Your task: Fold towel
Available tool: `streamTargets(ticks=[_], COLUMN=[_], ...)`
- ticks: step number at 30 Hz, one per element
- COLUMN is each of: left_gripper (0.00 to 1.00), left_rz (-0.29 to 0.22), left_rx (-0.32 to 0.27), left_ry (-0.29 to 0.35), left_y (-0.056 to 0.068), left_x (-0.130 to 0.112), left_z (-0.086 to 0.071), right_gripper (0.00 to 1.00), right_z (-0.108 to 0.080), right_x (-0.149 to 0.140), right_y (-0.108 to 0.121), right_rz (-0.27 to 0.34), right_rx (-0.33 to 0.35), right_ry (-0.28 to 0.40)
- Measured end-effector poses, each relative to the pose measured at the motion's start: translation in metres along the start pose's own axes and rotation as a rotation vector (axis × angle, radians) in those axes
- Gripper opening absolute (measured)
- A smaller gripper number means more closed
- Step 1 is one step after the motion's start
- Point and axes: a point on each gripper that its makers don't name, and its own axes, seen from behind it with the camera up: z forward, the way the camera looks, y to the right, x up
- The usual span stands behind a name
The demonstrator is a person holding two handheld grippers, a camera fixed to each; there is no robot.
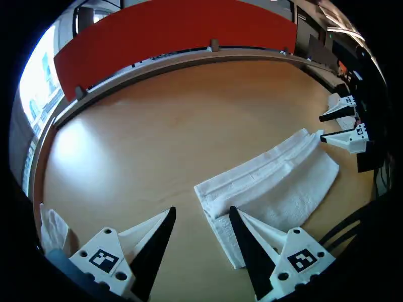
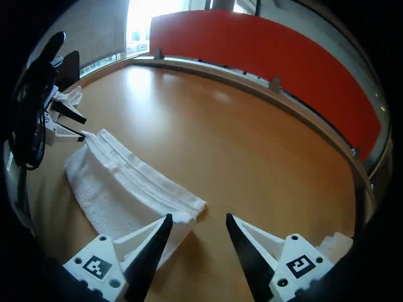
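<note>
The left hand-held gripper (image 1: 202,211) has its fingers spread wide and empty at one short end of the folded white towel (image 1: 274,183), which lies flat on the wooden counter (image 1: 151,141) in front of a red panel (image 1: 176,35). At the towel's other short end, the right hand-held gripper (image 2: 198,217) is likewise wide open and holds nothing, with one finger over the cloth's edge.

I saw daylight pour through the window (image 2: 143,22) left of the red panel (image 2: 282,60), blown out to white, throwing a pale glare on the table (image 2: 151,83) below the panel's left end. The towel (image 2: 126,176) cast a soft shadow away from the panel. Focus was sharp; the panel bowed with fisheye distortion.
</note>
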Motion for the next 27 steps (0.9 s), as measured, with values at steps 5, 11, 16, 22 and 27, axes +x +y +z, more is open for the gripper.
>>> streamTargets(ticks=[5, 11, 16, 22, 27], left_gripper=[0.78, 0.78, 0.78, 0.78, 0.78], left_rz=[-0.004, -0.009, -0.017, -0.034, -0.048], left_rx=[0.015, 0.017, 0.009, -0.003, -0.005], left_ry=[0.009, 0.015, 0.019, 0.023, 0.022], left_y=[-0.005, -0.008, -0.006, -0.001, 0.003], left_x=[0.004, 0.006, 0.006, 0.0, -0.01], left_z=[0.0, -0.003, -0.008, -0.017, -0.026], right_gripper=[0.88, 1.0, 1.0, 1.0, 1.0], right_z=[0.0, -0.003, -0.009, -0.018, -0.027], right_x=[0.005, 0.009, 0.009, 0.005, -0.002], right_y=[0.003, 0.006, 0.004, -0.005, -0.015], right_rz=[-0.003, -0.009, -0.01, -0.009, -0.006], right_rx=[-0.006, -0.014, -0.008, 0.005, 0.016], right_ry=[0.011, 0.026, 0.03, 0.035, 0.036])
